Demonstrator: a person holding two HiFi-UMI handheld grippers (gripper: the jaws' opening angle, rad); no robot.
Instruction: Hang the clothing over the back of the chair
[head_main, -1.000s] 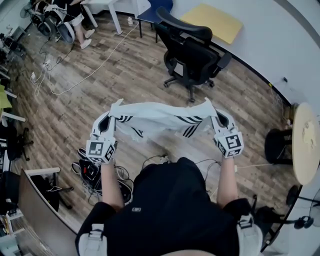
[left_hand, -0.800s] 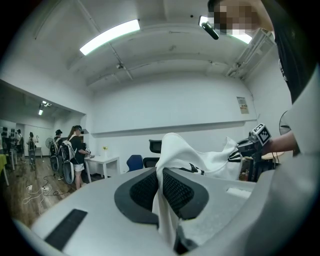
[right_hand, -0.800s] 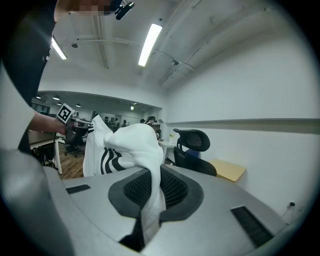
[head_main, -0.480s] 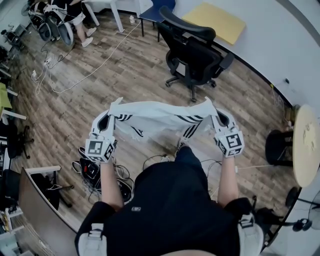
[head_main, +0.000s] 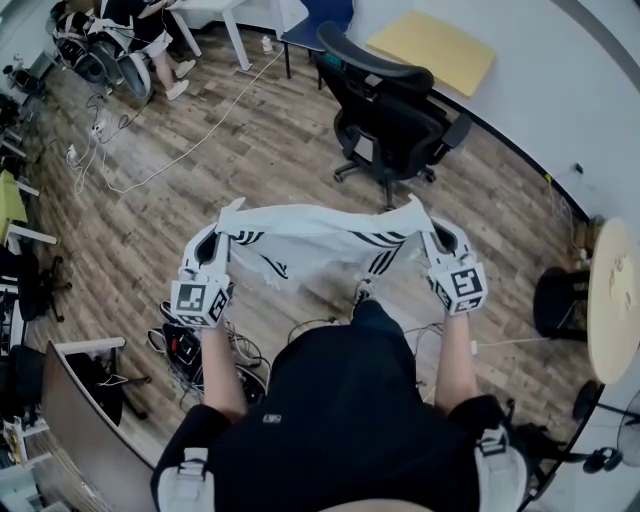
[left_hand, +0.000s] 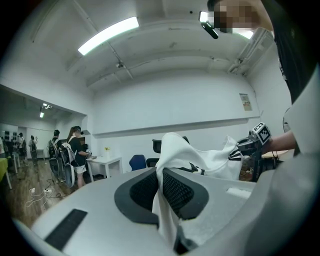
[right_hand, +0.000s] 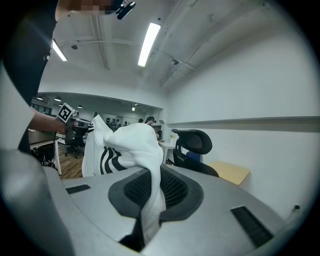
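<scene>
The left gripper (head_main: 218, 238) had its jaws pinched on one end of the white striped clothing (head_main: 315, 238), which hung stretched in the air. The right gripper (head_main: 432, 238) clamped the other end. The black chair (head_main: 395, 115) stood well apart beyond it.

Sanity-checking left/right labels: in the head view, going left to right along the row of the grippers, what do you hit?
left gripper → clothing, white with black stripes, stretched between the two grippers → right gripper → round table at the right edge
</scene>
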